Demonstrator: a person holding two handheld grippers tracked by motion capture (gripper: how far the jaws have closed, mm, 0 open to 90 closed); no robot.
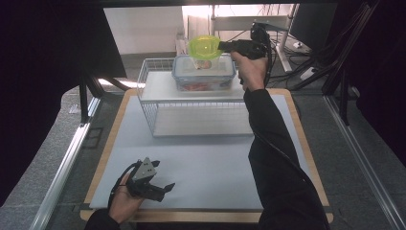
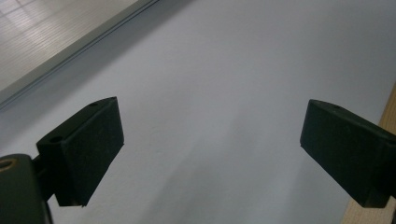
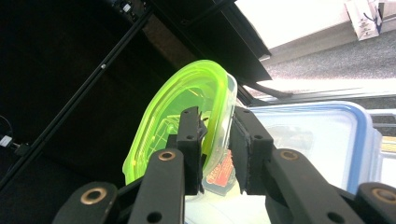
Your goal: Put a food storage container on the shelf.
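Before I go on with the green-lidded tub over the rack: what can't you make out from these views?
- Green-lidded tub: its contents, hidden by the right gripper in the right gripper view, too small in the high view.
- Blue-rimmed box: contents blurred behind its frosted lid.
- Whether the tub rests on that box.
- Left gripper: wire rack cut off, just mat.

red printed label [image 3: 223, 173] on the green-lidded container [image 3: 187, 116], wording too blurred to read

small tub [image 1: 205, 50] over lidded box [image 1: 203, 73]; box on wire rack [image 1: 191, 96]; rack at table [image 1: 206, 163] rear
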